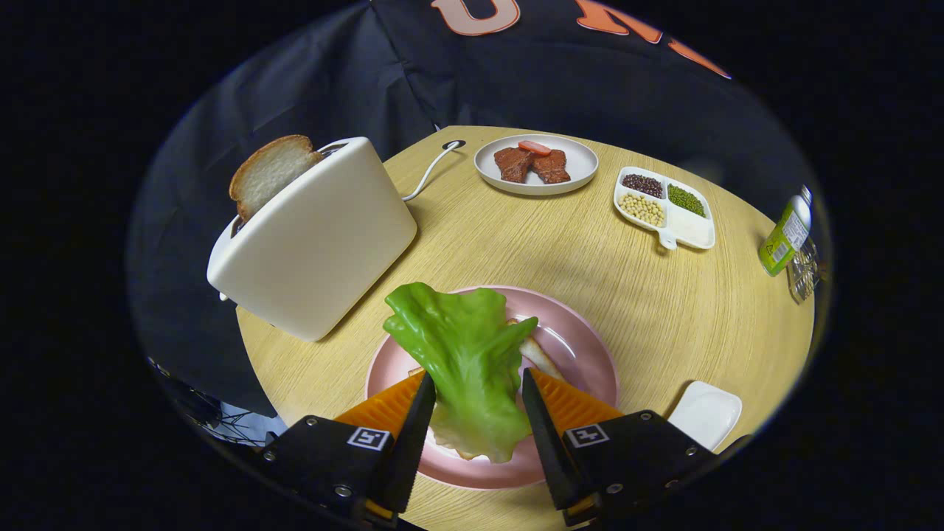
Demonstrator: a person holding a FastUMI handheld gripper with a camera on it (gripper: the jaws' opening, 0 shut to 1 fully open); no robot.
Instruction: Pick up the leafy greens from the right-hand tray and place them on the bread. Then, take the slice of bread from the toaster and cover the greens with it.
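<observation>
1. Gripper view looks down over a round, light wood-grain tabletop (pixel 664 310), with the claw (pixel 478 391) hanging above a round pink plate (pixel 582 346).
2. A glossy green, ruffled lettuce leaf (pixel 461 361) lies between the two fingers (pixel 417 413), draped over the plate; the fingers stand spread to either side of it, and it cannot be told whether they press on the leaf.
3. Under the leaf, a pale slice of bread (pixel 538 358) peeks out on the plate, beside the right finger.
4. Beyond the plate to the left stands a cream-white toaster (pixel 317 243), tilted in this lens, with a browned-crust slice of bread (pixel 269 173) sticking up from its slot.
5. A white cord (pixel 428 173) runs from the toaster across the tabletop.
6. Farther back sits a round white plate with reddish-brown meat slices (pixel 535 164).
7. Beside that is a white divided dish holding dark, green and pale beans (pixel 664 206).
8. A small white square dish (pixel 706 413) rests just right of the claw.
9. A green-labelled bottle (pixel 785 236) stands at the far right rim of the tabletop.
</observation>
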